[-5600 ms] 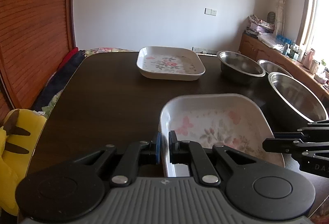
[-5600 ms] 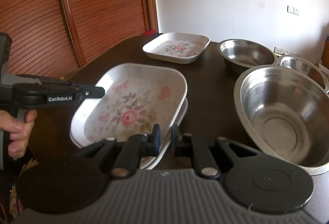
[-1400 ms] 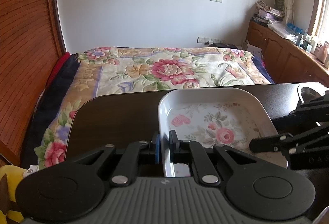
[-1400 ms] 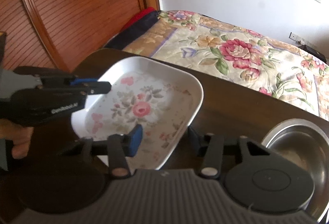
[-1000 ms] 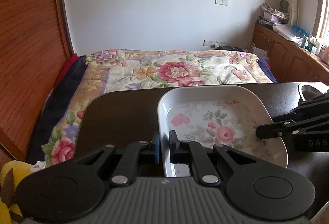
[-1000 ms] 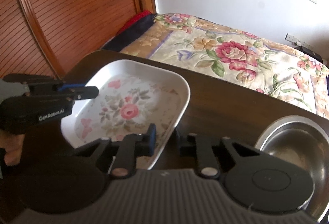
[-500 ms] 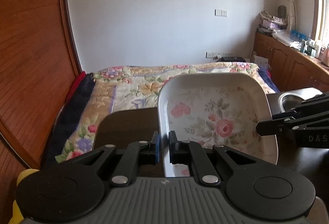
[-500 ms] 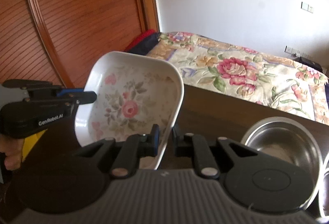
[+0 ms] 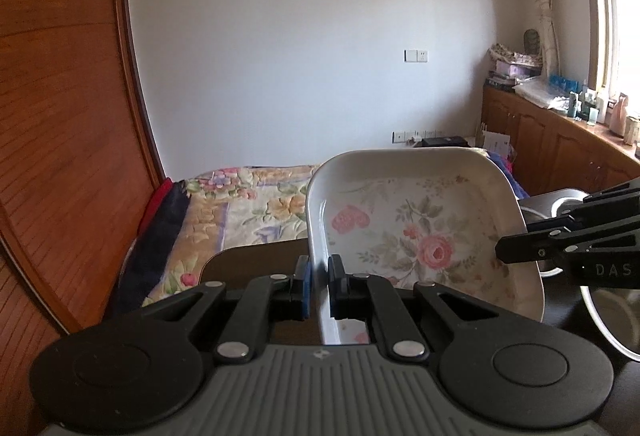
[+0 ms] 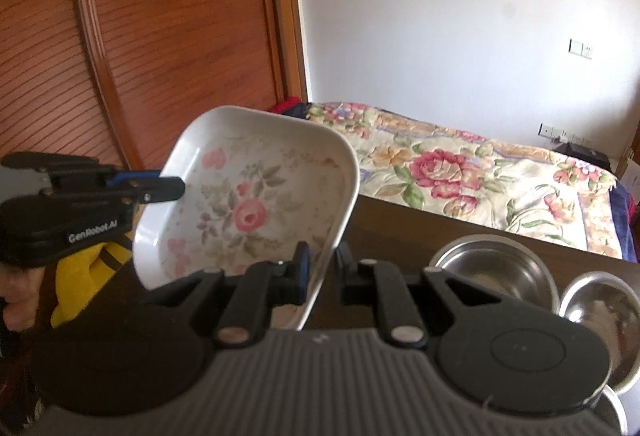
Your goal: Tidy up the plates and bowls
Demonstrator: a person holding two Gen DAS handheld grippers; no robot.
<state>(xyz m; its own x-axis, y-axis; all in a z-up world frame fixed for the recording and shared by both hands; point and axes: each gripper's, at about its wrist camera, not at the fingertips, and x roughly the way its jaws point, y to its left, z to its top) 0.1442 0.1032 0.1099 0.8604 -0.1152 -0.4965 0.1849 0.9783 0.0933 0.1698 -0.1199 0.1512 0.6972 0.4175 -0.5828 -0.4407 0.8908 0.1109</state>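
A white square plate with a pink rose pattern (image 9: 420, 236) (image 10: 248, 204) hangs tilted above the dark table (image 10: 400, 232), its far edge raised. My left gripper (image 9: 318, 272) is shut on the plate's left rim, and it shows from the side in the right wrist view as the left gripper (image 10: 172, 188). My right gripper (image 10: 322, 264) is shut on the opposite rim, and its black fingers (image 9: 520, 248) reach in from the right in the left wrist view. Whether more plates are stacked under this one I cannot tell.
Steel bowls (image 10: 492, 276) (image 10: 600, 312) stand on the table to the right of the plate, one large bowl (image 9: 608, 320) close under the right gripper. A flowered bed (image 10: 460, 172) lies beyond the table's far edge. A wooden slatted door (image 10: 140, 36) and a yellow plush (image 10: 92, 268) are at the left.
The right gripper's jaws closed on the plate's rim. Both grippers then lifted the plate off the table and tipped its far edge up, so the table has sunk low in both views.
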